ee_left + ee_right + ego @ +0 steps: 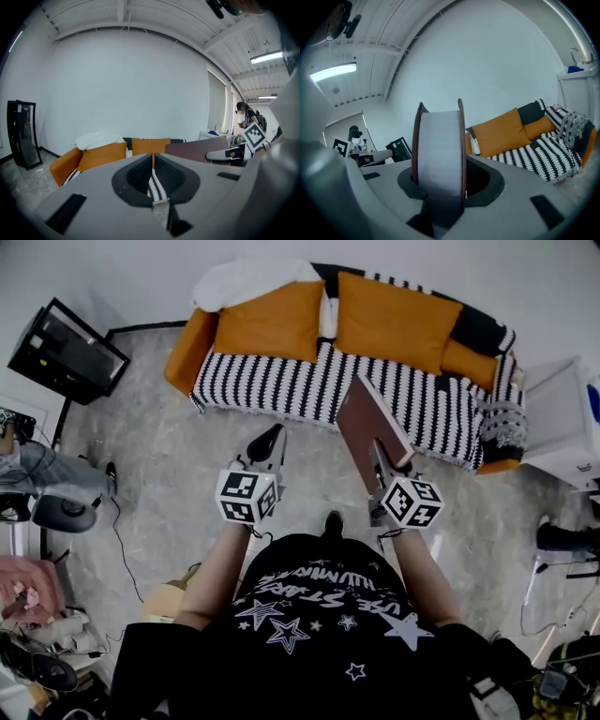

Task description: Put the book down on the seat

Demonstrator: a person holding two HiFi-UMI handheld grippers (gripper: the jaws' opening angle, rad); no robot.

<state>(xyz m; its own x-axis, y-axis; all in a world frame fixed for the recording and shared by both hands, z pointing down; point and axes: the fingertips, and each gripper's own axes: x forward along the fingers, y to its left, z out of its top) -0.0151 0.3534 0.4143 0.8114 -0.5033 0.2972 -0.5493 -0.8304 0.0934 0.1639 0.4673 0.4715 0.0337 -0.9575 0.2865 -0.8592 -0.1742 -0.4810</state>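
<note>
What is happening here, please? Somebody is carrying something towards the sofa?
A person stands facing a sofa and holds a gripper in each hand. The right gripper is shut on a dark red book, which stands on edge over the floor in front of the striped seat. The left gripper is beside it, with its jaws together and nothing between them. The book is not yet on the seat.

Head view looks down; both gripper views face the sofa (281, 385).
</note>
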